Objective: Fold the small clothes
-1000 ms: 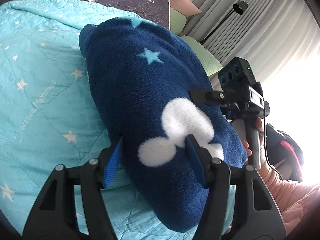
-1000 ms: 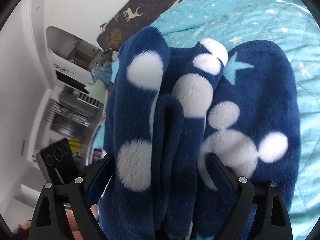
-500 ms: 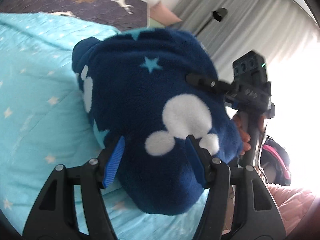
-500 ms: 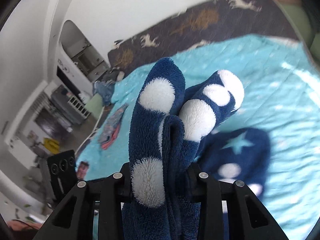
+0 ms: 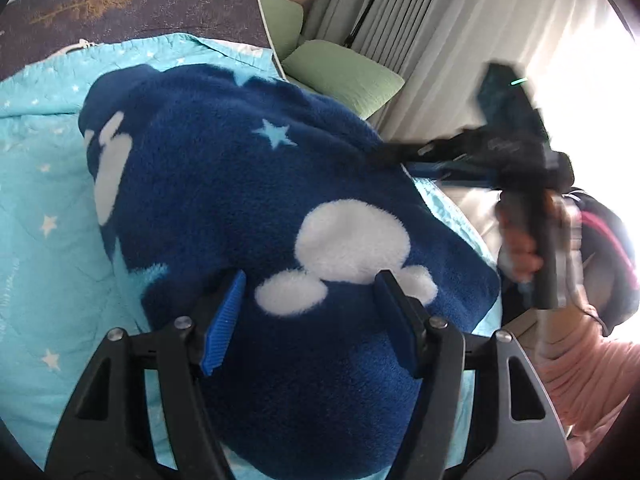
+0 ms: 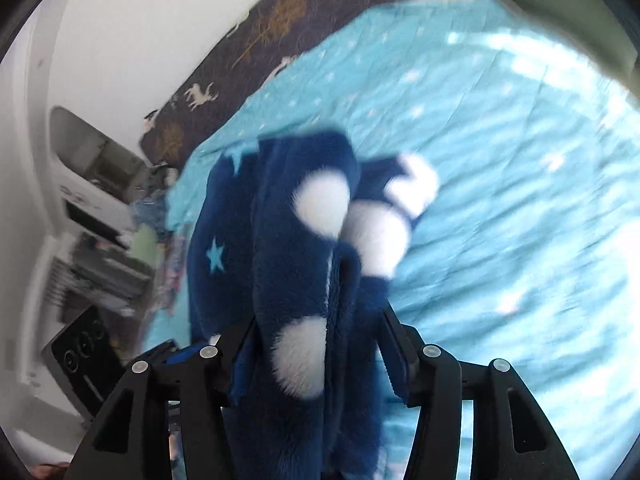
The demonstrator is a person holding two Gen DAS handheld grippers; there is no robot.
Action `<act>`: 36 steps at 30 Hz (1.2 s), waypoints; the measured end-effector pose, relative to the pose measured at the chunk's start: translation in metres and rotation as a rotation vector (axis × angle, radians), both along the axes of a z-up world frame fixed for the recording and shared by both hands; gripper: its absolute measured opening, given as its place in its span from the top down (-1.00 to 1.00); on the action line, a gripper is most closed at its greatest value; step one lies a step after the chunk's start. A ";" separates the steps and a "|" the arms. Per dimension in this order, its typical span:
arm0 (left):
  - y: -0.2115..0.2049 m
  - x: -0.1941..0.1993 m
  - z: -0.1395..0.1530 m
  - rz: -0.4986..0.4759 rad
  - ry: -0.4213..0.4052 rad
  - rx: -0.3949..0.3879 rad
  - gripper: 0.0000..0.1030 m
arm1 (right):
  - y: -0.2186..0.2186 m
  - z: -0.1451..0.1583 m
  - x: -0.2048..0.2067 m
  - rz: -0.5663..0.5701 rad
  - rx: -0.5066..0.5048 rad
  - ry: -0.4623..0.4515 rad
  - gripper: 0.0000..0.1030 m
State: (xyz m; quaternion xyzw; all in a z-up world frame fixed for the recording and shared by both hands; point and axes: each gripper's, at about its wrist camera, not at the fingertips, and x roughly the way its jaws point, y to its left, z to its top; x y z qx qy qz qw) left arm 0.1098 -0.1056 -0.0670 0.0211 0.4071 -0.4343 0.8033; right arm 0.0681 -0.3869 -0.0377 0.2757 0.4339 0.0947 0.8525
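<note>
A navy fleece garment (image 5: 248, 208) with white mouse-head shapes and pale blue stars hangs bunched over the turquoise quilt. My left gripper (image 5: 310, 316) has a thick fold of it filling the gap between its blue pads; the jaws are opening slightly. In the right wrist view another bunch of the garment (image 6: 304, 240) stands up between the fingers of my right gripper (image 6: 316, 324), which presses on it from both sides while its jaws are opening. From the left wrist view the right gripper (image 5: 388, 156) is blurred at the garment's far right edge, held by a hand (image 5: 520, 256).
The turquoise star quilt (image 6: 500, 200) covers the bed. A dark deer-and-tree cover (image 5: 132, 4) lies at its head. Green pillows (image 5: 344, 72) and grey curtains (image 5: 420, 40) stand to the right. A pink sleeve (image 5: 580, 368) is at lower right. White shelving (image 6: 92, 208) stands left.
The right gripper closed on the bunched fleece and raised it off the quilt, then swung sideways. The left gripper carried its fold along and rolled. The right gripper now looks blurred and farther right.
</note>
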 end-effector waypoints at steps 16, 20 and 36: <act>0.007 -0.013 -0.014 0.009 -0.026 0.001 -0.30 | 0.064 -0.038 -0.089 0.060 -0.272 0.171 0.80; 0.021 -0.025 0.003 0.017 -0.009 -0.036 -0.30 | 0.064 -0.005 -0.091 0.117 -0.277 0.131 0.74; 0.006 0.038 0.031 0.139 0.048 -0.101 -0.30 | 0.049 0.018 0.045 -0.029 -0.163 0.000 0.19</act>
